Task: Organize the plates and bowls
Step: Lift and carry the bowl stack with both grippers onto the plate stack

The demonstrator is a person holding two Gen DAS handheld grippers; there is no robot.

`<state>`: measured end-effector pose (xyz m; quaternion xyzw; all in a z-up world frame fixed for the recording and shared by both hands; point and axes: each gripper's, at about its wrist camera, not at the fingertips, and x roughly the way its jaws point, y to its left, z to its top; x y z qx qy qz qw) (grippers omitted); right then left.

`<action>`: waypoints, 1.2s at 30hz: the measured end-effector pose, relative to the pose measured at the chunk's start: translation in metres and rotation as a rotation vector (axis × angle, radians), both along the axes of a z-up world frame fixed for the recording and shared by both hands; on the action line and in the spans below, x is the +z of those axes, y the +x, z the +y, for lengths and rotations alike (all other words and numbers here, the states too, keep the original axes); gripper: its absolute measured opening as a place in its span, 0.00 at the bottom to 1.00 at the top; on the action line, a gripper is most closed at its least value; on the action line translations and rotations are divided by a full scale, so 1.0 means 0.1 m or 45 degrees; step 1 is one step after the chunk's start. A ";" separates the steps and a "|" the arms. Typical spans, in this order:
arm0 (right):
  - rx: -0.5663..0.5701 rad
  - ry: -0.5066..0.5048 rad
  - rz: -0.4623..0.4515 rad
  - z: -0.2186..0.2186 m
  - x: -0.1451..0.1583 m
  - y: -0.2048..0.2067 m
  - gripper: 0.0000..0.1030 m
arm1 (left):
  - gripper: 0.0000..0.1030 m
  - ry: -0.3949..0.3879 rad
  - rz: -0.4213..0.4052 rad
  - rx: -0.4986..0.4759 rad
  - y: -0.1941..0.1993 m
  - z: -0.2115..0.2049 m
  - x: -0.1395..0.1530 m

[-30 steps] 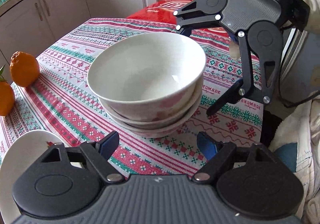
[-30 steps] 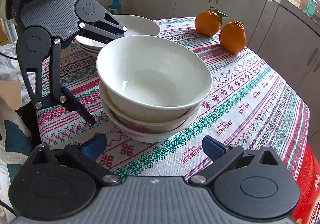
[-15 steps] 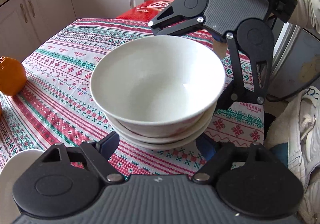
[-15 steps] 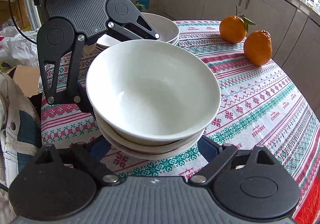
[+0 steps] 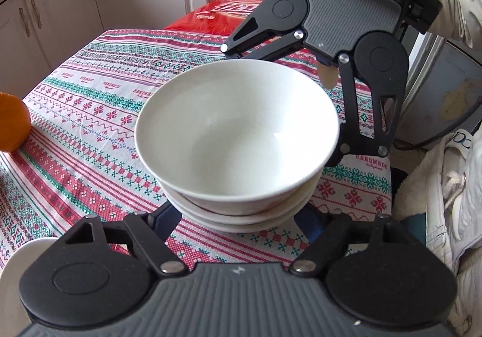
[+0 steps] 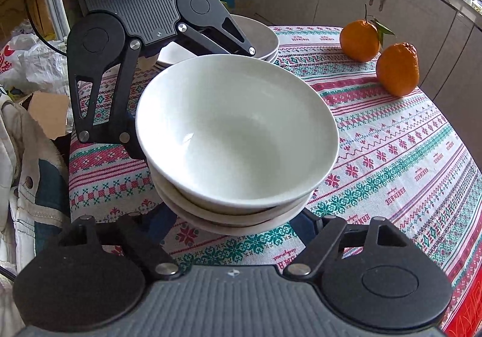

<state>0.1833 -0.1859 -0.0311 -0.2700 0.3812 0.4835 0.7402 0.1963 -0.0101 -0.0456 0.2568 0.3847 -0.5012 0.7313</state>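
Observation:
A stack of three white bowls sits between both grippers, raised above the patterned tablecloth; it also shows in the right wrist view. My left gripper has its jaws wide apart, cradling the stack's underside from one side. My right gripper does the same from the opposite side; it appears across the bowls in the left wrist view. The fingertips are hidden beneath the bowls. A stack of white plates sits behind the left gripper in the right wrist view.
Two oranges lie on the tablecloth far right in the right wrist view; one shows at the left edge of the left wrist view. A red box sits beyond the table. A white plate rim is near left. Cabinets surround the table.
Both grippers have closed in under the bowl stack from opposite sides, and the stack has risen off the tablecloth and fills more of both views.

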 end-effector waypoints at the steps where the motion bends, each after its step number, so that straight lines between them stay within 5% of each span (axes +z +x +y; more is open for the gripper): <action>1: -0.003 0.002 0.003 0.00 0.00 0.00 0.82 | 0.78 0.000 0.001 0.001 0.00 0.00 0.00; 15: -0.049 -0.008 0.030 0.00 0.06 -0.04 0.82 | 0.78 -0.019 -0.049 -0.015 -0.10 0.00 0.05; 36: 0.115 -0.067 -0.193 0.79 0.62 -0.11 0.82 | 0.78 -0.057 -0.244 0.153 -0.32 0.76 0.55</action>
